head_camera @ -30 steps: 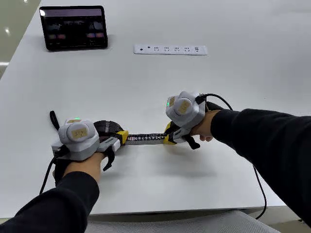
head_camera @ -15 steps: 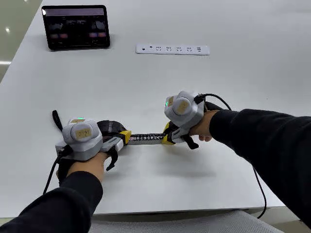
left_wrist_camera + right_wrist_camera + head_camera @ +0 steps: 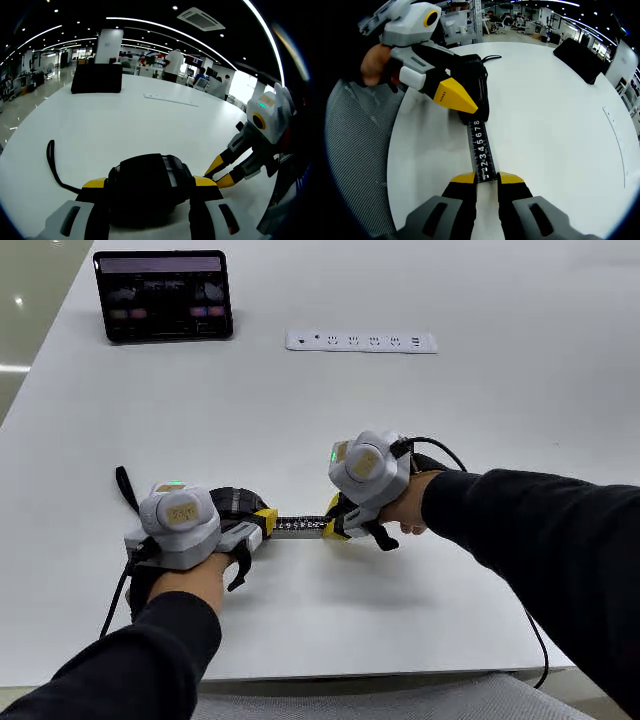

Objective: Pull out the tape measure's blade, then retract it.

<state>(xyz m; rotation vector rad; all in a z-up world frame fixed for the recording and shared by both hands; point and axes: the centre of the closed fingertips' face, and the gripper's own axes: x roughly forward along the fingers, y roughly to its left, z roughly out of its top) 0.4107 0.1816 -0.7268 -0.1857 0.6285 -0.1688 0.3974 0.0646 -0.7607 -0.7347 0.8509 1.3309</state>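
A black tape measure case [image 3: 236, 506] [image 3: 150, 184] [image 3: 472, 95] lies on the white table with my left gripper [image 3: 262, 522] [image 3: 150, 181] shut on it, yellow tips at either side. A short length of black blade with white numbers [image 3: 298, 526] [image 3: 481, 148] runs from the case to my right gripper [image 3: 331, 527] [image 3: 487, 178], which is shut on the blade's end. A black wrist strap [image 3: 124, 486] [image 3: 52, 162] trails from the case to the left. In the left gripper view the right gripper [image 3: 225, 167] comes in from the right.
A black tablet [image 3: 164, 294] stands at the far left of the table [image 3: 440, 400], and a white power strip [image 3: 361, 341] lies at the back centre. A black cable [image 3: 535, 630] hangs over the near right edge. A mesh chair [image 3: 355, 165] sits beside the table.
The two grippers have come closer together and the exposed blade between them has grown shorter. The camera has shifted slightly.
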